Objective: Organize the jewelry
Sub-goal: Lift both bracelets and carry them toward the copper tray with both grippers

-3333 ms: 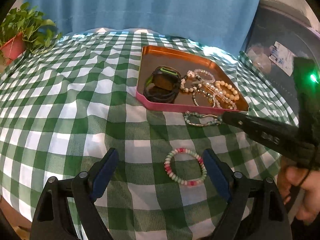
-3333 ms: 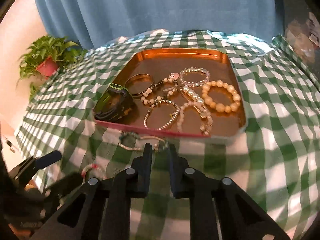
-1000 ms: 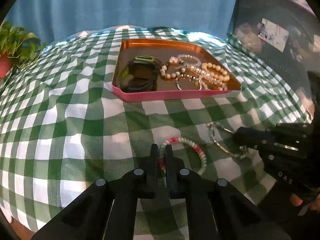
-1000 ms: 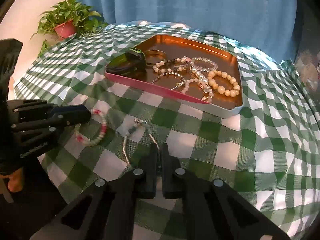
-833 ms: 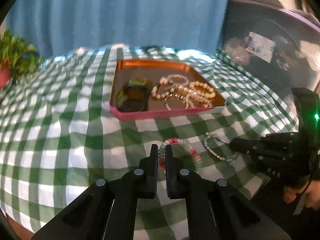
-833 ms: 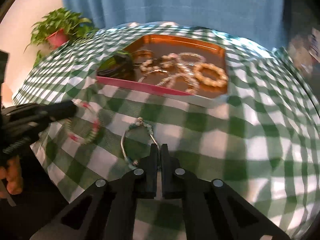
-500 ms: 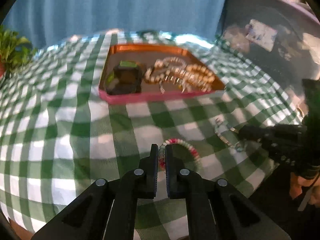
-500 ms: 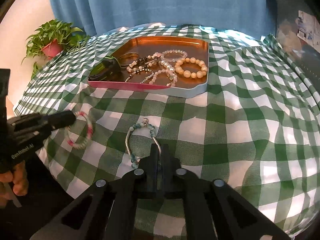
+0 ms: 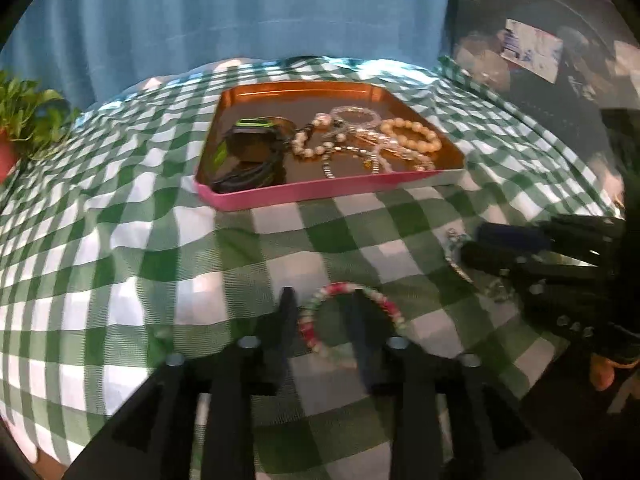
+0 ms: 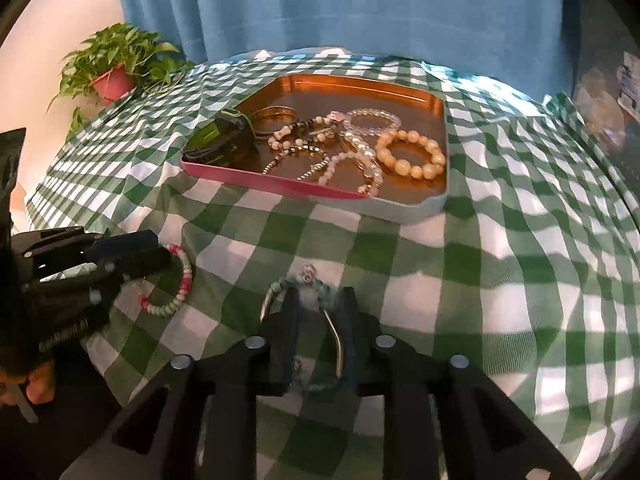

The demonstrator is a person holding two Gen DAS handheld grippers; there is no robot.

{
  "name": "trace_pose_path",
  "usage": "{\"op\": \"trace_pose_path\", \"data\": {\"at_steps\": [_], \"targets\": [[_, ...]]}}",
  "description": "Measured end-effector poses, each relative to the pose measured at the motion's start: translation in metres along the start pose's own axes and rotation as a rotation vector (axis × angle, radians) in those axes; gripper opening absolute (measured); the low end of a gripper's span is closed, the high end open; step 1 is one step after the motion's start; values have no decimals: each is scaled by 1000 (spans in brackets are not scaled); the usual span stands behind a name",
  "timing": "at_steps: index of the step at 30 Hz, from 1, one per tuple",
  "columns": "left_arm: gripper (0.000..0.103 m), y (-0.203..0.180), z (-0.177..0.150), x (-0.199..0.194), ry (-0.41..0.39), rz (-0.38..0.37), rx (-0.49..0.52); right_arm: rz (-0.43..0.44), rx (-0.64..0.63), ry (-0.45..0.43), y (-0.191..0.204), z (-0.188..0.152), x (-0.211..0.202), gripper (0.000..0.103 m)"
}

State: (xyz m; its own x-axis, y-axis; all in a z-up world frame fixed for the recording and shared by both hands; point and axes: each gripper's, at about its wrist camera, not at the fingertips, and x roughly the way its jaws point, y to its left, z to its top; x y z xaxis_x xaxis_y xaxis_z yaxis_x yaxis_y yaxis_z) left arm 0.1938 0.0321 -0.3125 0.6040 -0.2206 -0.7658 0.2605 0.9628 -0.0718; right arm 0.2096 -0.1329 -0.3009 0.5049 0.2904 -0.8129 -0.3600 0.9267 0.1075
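Observation:
A pink, white and green bead bracelet (image 9: 352, 300) lies on the checked cloth; its left strand sits between the fingers of my left gripper (image 9: 323, 316). Those jaws are opening and the pads stand off the beads. A teal bead bracelet with a silver wire (image 10: 316, 300) lies between the fingers of my right gripper (image 10: 319, 316), whose jaws are opening too, with no pad pressing on it. Beyond both stands a copper tray with a pink rim (image 9: 320, 192) (image 10: 280, 180) that holds a black and green watch (image 10: 220, 140) and several bead bracelets.
A potted plant (image 10: 112, 76) stands at the far left of the table, and a blue curtain (image 10: 340, 8) hangs behind. Each gripper shows in the other's view, near the table's front edge. A dark appliance (image 9: 560, 60) stands to the right.
Both grippers were shut on their bracelets; now the fingers of each have parted and the bracelets rest loose between them. The hands have barely moved.

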Motion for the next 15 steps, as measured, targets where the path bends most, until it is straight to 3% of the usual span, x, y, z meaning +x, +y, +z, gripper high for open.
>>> {"op": "trace_pose_path", "data": {"at_steps": [4, 5, 6, 10, 12, 15], "targets": [[30, 1, 1, 1, -8, -12, 4, -21, -51, -17, 8, 3, 6, 27], [17, 1, 1, 2, -8, -16, 1, -14, -45, -27, 7, 3, 6, 23], [10, 3, 1, 2, -5, -22, -13, -18, -33, -36, 4, 3, 7, 4], [6, 16, 3, 2, 6, -70, -81, -4, -3, -47, -2, 4, 8, 5], [6, 16, 3, -1, -5, -39, -75, -25, -16, -52, 2, 4, 7, 5], [6, 12, 7, -13, -45, 1, -44, 50, 41, -71, -1, 3, 1, 4]]}}
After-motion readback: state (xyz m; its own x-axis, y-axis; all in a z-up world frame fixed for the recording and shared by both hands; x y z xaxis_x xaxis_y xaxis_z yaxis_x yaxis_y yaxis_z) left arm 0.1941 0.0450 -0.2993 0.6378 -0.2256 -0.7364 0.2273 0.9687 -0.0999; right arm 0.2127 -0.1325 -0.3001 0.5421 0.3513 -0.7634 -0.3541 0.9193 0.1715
